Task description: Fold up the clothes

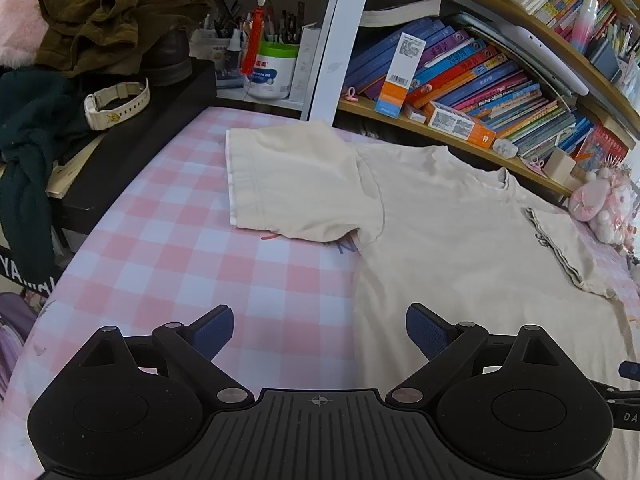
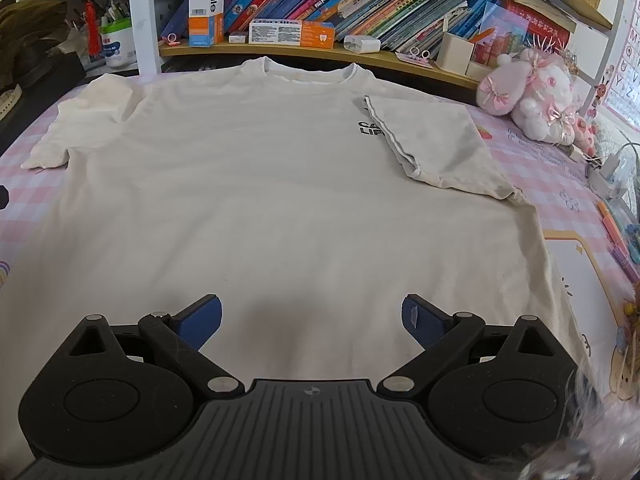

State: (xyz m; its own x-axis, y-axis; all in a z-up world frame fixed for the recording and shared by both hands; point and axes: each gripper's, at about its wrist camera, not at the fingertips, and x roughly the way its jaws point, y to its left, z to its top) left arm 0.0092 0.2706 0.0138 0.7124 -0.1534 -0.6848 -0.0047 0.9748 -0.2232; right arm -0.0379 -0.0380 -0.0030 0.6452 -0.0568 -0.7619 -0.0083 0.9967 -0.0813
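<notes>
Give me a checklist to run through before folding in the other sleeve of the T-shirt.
1. Right sleeve already folded onto the chest: ok.
2. Left sleeve still spread flat on the checked sheet, ready to grab: ok.
3. Left gripper open and empty: ok.
4. Right gripper open, holding nothing: ok.
5. T-shirt body lying smooth, collar toward the bookshelf: ok.
6. Bottom hem straight: cannot tell, it lies out of sight under the grippers.
</notes>
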